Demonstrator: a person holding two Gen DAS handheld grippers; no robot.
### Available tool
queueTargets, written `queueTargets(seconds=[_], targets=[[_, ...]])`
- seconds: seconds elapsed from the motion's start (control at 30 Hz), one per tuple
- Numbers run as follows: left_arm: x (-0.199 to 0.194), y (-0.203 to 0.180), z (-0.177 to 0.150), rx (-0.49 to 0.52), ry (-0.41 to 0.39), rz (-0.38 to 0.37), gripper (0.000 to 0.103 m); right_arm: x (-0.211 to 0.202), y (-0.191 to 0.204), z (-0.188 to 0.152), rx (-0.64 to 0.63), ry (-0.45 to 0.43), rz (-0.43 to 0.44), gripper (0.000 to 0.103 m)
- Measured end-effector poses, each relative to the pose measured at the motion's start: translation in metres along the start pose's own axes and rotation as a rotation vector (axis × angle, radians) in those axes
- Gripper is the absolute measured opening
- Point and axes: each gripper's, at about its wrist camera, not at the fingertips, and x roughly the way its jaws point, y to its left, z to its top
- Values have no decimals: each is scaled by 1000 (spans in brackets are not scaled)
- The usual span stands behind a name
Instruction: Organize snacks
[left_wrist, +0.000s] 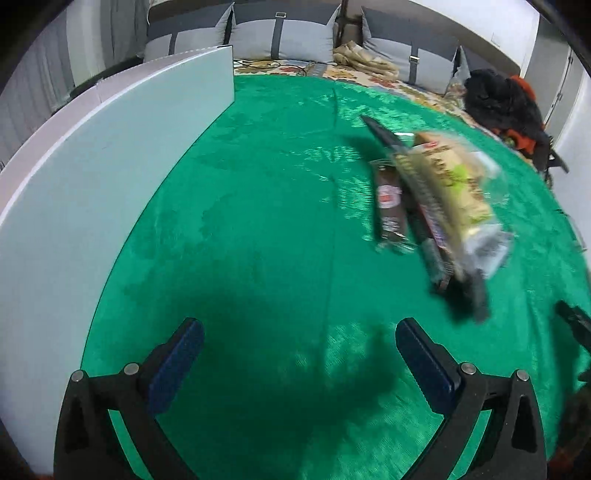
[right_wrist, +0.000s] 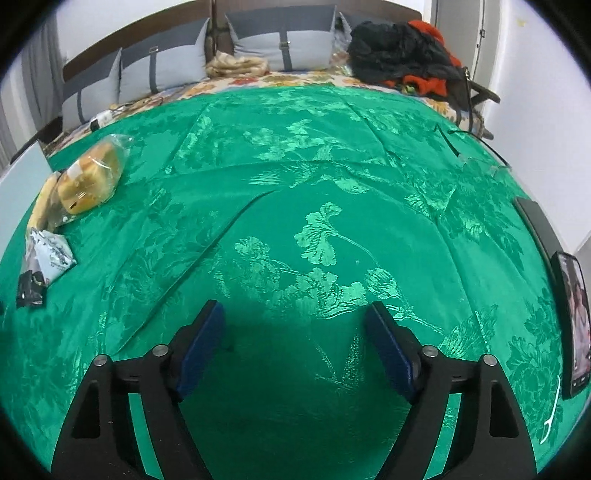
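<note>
A pile of snack packets (left_wrist: 436, 206) lies on the green cloth (left_wrist: 266, 221) to the right of centre in the left wrist view: a clear bag of buns (left_wrist: 454, 181) on top, a brown bar (left_wrist: 389, 203) beside it. My left gripper (left_wrist: 295, 332) is open and empty, well short of the pile. In the right wrist view the bag of buns (right_wrist: 92, 177) and small packets (right_wrist: 48, 254) lie far left. My right gripper (right_wrist: 295, 314) is open and empty over bare cloth.
A white box wall (left_wrist: 92, 184) stands along the left. Pillows (left_wrist: 288, 37) and dark clothes (right_wrist: 399, 48) lie at the back. A phone (right_wrist: 572, 325) rests at the right edge of the cloth.
</note>
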Motion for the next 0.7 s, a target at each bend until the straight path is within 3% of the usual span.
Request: queueTargets(seconds=[0.13,0.7], targets=[[7,2,-8,53,-60,38,103,3,1,1,0,0,-1,83],[9,4,-9,53,-59,34,103,4,-2,1,8,3,-10,87]])
